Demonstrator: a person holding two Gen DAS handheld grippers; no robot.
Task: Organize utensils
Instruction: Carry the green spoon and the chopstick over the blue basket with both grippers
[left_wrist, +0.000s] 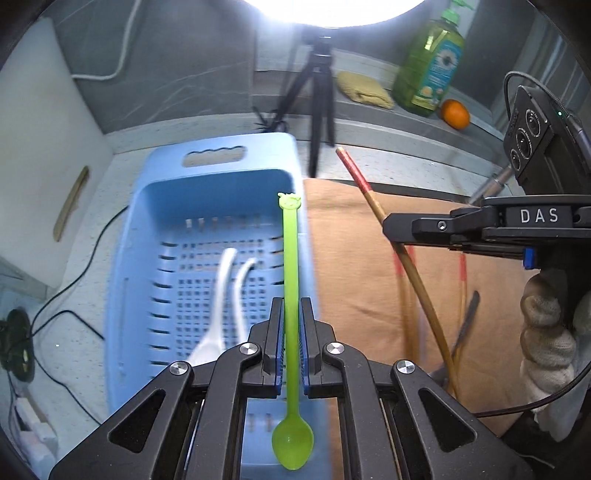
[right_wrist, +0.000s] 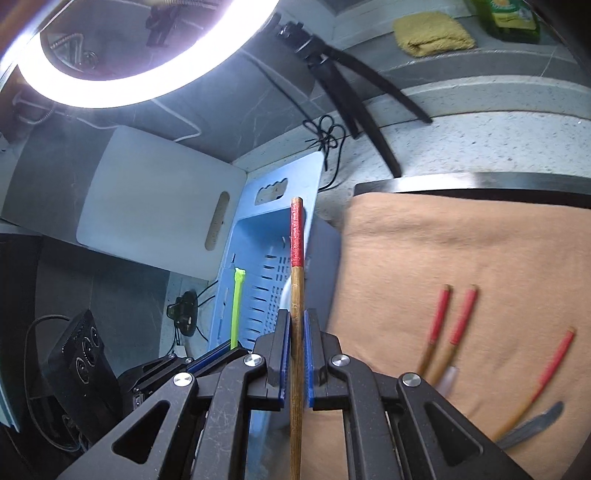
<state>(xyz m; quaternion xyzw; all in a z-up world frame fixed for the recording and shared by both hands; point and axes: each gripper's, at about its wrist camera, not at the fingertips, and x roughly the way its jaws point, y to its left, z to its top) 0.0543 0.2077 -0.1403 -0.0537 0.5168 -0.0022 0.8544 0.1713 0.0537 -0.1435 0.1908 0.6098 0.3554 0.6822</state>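
My left gripper (left_wrist: 292, 306) is shut on a long green plastic spoon (left_wrist: 290, 266), bowl toward the camera, held above the right edge of a light blue slotted basket (left_wrist: 155, 236). Two white spoons (left_wrist: 221, 295) lie inside that basket. My right gripper (right_wrist: 295, 317) is shut on a wooden chopstick with a red tip (right_wrist: 296, 280), raised near the basket (right_wrist: 255, 266); the left wrist view shows this chopstick (left_wrist: 373, 206) in the right gripper (left_wrist: 391, 225). On the tan cloth (right_wrist: 461, 258) lie three more red-tipped chopsticks (right_wrist: 458, 328) and a grey knife (right_wrist: 532, 428).
A white cutting board (right_wrist: 155, 199) leans against the wall left of the basket. A black tripod (left_wrist: 317, 107) and ring light (right_wrist: 110, 74) stand behind. On the back ledge sit a green bottle (left_wrist: 432, 66), an orange (left_wrist: 456, 113) and a yellow cloth (left_wrist: 364, 90). Black cables (left_wrist: 66, 295) run left.
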